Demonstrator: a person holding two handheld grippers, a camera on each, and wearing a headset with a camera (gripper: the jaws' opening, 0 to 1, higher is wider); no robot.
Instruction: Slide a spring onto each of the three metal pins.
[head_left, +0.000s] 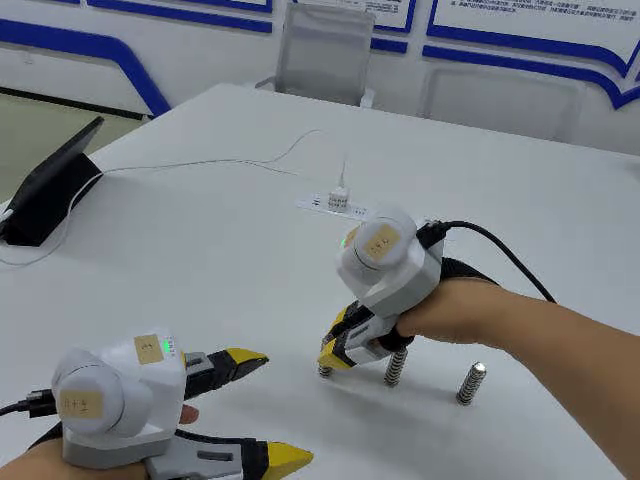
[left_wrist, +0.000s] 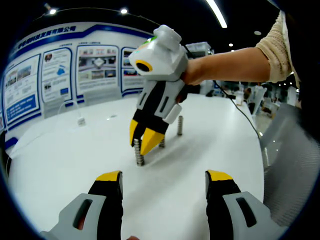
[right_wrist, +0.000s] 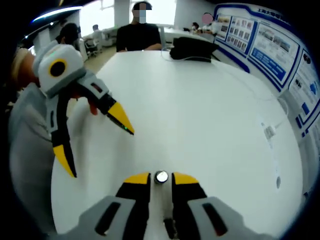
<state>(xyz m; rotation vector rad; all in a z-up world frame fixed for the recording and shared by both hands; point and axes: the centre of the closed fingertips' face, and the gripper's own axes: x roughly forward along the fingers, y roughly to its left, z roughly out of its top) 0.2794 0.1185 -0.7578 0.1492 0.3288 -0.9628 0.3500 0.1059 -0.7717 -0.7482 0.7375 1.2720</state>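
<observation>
Three metal pins stand on the white table, each with a spring around it. The left spring sits between the yellow tips of my right gripper, which points down and is shut on it. In the right gripper view the pin's round top shows between the nearly closed jaws of my right gripper. The middle spring and the right spring stand free. My left gripper lies low at the near left, open and holding nothing.
A small white plug block with a thin cable lies mid-table. A black device rests at the left edge. A grey chair stands behind the table. A person is at the table's far end.
</observation>
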